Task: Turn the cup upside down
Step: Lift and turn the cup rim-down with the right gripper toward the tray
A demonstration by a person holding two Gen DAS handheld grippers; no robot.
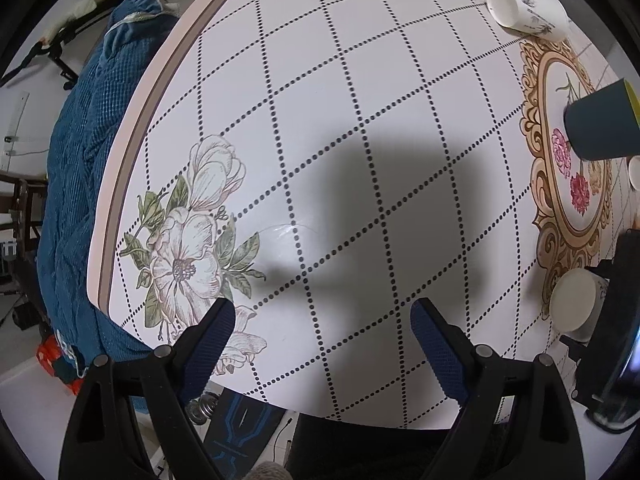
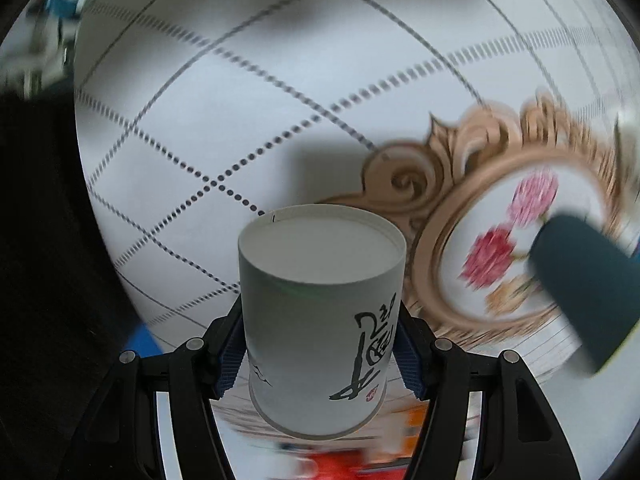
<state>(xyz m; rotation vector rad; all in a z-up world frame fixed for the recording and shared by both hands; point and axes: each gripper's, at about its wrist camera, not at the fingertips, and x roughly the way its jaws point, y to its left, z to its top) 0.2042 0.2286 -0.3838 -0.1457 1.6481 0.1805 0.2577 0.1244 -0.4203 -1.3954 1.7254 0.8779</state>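
Observation:
My right gripper (image 2: pixel 320 356) is shut on a white paper cup (image 2: pixel 320 312) with black calligraphy, held above the table with its flat base pointing away from me. The same cup (image 1: pixel 576 300) shows at the right edge of the left wrist view, in the right gripper (image 1: pixel 612 320). My left gripper (image 1: pixel 322 328) is open and empty over the white table (image 1: pixel 320 120) near its front edge.
A second white paper cup (image 1: pixel 528 10) lies on its side at the far right. A dark teal cup (image 1: pixel 604 120), also in the right wrist view (image 2: pixel 588 280), lies by the gold-framed flower print (image 1: pixel 568 160). A blue quilt (image 1: pixel 80 160) lies beyond the left edge.

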